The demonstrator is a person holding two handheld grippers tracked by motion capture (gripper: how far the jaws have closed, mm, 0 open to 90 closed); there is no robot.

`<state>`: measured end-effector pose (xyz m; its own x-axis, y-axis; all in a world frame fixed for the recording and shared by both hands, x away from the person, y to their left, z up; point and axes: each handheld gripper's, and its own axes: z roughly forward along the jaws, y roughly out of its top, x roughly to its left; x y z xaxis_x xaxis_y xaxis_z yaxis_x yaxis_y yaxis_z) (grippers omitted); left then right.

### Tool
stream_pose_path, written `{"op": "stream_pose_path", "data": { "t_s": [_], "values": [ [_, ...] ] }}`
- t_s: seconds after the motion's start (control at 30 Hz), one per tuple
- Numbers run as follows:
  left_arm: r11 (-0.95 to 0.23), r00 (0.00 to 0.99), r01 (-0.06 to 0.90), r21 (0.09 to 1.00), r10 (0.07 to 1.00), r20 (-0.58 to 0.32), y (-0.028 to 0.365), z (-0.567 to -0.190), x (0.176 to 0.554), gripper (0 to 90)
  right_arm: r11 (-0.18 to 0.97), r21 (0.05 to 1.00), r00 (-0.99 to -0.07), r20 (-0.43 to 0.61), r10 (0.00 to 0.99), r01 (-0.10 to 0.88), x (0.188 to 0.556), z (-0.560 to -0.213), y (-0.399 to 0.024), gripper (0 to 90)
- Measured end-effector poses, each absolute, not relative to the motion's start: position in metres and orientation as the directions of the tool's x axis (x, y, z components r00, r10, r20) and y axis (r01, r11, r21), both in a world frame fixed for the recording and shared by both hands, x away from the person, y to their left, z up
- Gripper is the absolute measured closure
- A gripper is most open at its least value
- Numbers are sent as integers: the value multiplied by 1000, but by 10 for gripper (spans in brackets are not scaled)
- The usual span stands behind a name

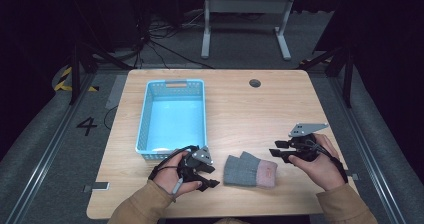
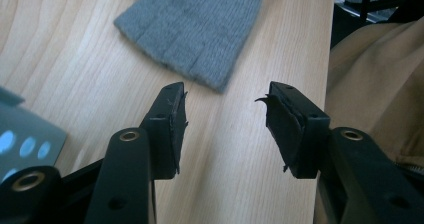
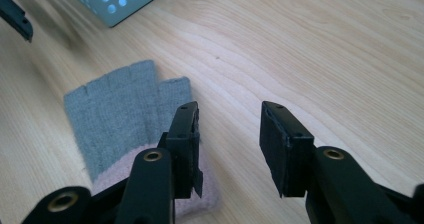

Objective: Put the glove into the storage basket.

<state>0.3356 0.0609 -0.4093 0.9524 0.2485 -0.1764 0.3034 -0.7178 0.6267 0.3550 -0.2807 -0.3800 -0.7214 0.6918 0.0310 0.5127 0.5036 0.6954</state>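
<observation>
Wooden table [image 1: 240, 109] held a flat glove [image 1: 250, 171] at lower centre, both the left gripper [image 1: 212, 176] and right gripper [image 1: 278, 150] half-open and empty, so a shallow pinch might just drag the knit toward the basket [image 1: 145, 119].

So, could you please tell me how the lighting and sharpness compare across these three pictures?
High view: the table is evenly lit while the surroundings fall into near darkness; the picture is soft, with no glare. Left gripper view: bright, and the grey glove is slightly soft while the left tongs are crisp. Right gripper view: wood grain sharp, and the blue basket at the top edge is blurred.
</observation>
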Motion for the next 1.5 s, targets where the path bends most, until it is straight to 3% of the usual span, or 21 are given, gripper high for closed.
{"op": "stream_pose_path", "data": {
  "t_s": [0.27,0.5,0.8,1.5],
  "values": [
    [-684,949,312,659,262,-178,41,-404,345,451,465,710,-691,44,721,530,360,-377,-296,597],
    [-687,963,263,678,235,-135,17,-408,356,423,445,726,-683,46,729,524,362,-374,-302,585],
    [-747,973,229,624,187,-133,-9,-423,363,392,440,730,-682,48,730,522,363,-374,-306,575],
    [-781,989,147,607,131,-71,-49,-440,375,308,424,738,-688,76,721,526,362,-374,-305,541]
  ]
}}
